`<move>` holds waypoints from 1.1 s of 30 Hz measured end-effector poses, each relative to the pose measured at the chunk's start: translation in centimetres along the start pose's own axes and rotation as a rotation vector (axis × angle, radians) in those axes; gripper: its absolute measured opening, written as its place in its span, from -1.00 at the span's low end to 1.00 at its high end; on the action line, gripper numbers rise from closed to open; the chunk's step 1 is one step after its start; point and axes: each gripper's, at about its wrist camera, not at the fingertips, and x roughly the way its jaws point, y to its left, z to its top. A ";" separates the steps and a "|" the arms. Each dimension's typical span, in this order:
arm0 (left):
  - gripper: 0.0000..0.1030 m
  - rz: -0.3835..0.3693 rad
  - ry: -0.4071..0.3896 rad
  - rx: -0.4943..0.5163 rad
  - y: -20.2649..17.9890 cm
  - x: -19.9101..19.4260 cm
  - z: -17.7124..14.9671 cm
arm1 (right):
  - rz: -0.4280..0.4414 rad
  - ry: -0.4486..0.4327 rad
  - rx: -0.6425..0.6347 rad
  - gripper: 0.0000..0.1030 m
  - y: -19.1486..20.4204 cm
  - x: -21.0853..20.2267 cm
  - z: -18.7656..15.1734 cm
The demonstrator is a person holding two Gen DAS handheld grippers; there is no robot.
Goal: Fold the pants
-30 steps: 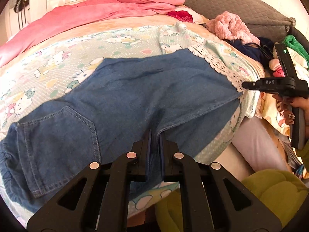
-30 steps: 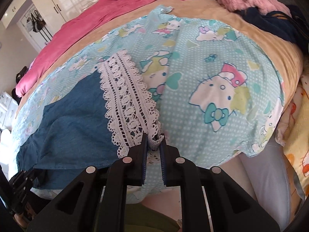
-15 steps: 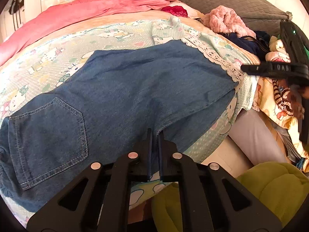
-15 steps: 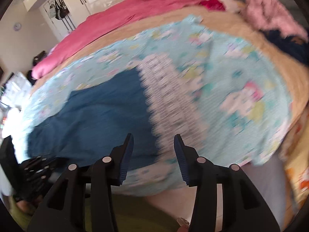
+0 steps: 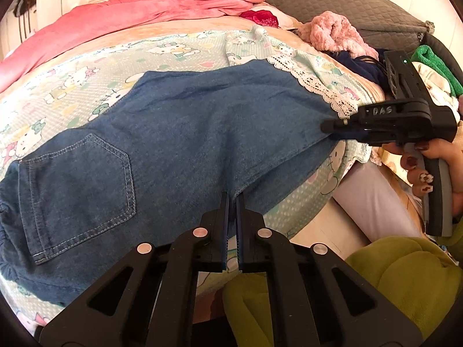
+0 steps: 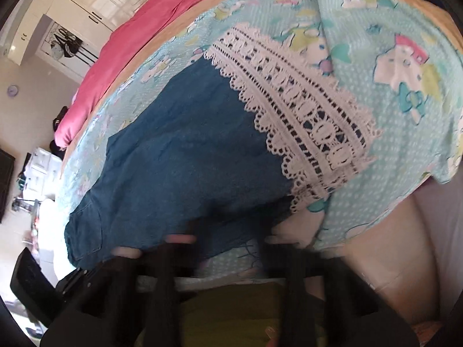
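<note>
Pants [image 5: 179,133] lie lengthwise between both grippers: left gripper [image 5: 233,202] pinches the crotch edge, right gripper [image 5: 332,125] fingers just closed at the lace hem [image 5: 315,86].

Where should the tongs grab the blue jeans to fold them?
Grab the blue denim jeans at the white lace hem, coming from the bed's near edge. That leg end lies flat and free, so it can swing over towards the back pocket.

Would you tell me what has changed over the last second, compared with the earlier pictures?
The right gripper let go of the lace hem, opened, shifted left toward the denim and has just closed again at the leg's near edge; whether it pinches cloth is too blurred to tell. The left gripper stays shut on the pants at their near edge, and they lie spread as before.
</note>
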 end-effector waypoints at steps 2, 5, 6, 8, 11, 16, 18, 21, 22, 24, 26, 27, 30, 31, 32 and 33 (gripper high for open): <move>-1.00 0.002 0.003 0.006 -0.1 0.0 0.0 | 0.006 -0.001 -0.015 -0.95 0.1 -0.4 -0.2; -1.00 -0.005 0.007 0.012 -0.2 -0.1 -0.2 | -0.006 -0.007 -0.026 -0.96 -0.5 -1.8 -0.7; -1.00 -0.007 0.011 0.016 -0.3 -0.2 -0.2 | -0.010 -0.006 -0.025 -0.96 -0.6 -2.0 -0.8; -1.00 -0.013 0.014 0.021 -0.5 -0.2 -0.4 | -0.023 0.002 -0.024 -0.96 -0.9 -2.1 -1.0; -1.00 -0.013 0.034 0.029 -0.6 0.1 -0.6 | -0.034 0.028 -0.014 -0.94 -1.3 -1.1 -1.3; -1.00 -0.024 0.070 -0.011 0.3 0.8 -1.1 | -0.124 0.018 -0.081 -0.57 -0.9 -3.0 -1.4; -1.00 -0.033 0.066 -0.020 0.7 0.7 -1.2 | -0.184 -0.077 -0.138 -0.54 -0.6 -5.4 -0.7; -0.99 -0.035 0.057 -0.034 1.1 0.3 -1.1 | -0.209 -0.146 -0.155 -0.37 -1.2 -6.4 0.9; -0.98 -0.032 0.053 -0.035 1.2 0.0 -1.1 | -0.202 -0.151 -0.142 -0.34 -1.6 -6.3 1.5; -0.98 -0.016 0.044 -0.043 1.6 -0.6 -1.3 | -0.213 -0.135 -0.144 -0.06 -2.0 -5.6 2.4; -0.97 0.002 0.036 -0.064 2.3 -1.1 -1.5 | -0.254 -0.121 -0.132 0.02 -3.0 -4.4 3.3; -0.97 0.010 0.031 -0.079 2.8 -1.5 -1.7 | -0.250 -0.111 -0.129 0.00 -3.5 -4.2 3.5; -0.94 0.038 0.005 -0.127 4.2 -3.1 -1.8 | -0.259 -0.047 -0.146 -0.52 -4.6 -2.7 3.3; -0.87 0.050 -0.015 -0.140 4.6 -3.9 -1.8 | -0.259 -0.044 -0.147 -0.52 -4.8 -2.8 3.0; -0.72 0.074 -0.045 -0.158 5.2 -5.2 -1.8 | -0.269 -0.041 -0.160 -0.52 -4.8 -2.7 2.7; -0.60 0.098 -0.065 -0.173 5.7 -6.0 -1.7 | -0.280 -0.039 -0.177 -0.48 -4.6 -2.6 2.4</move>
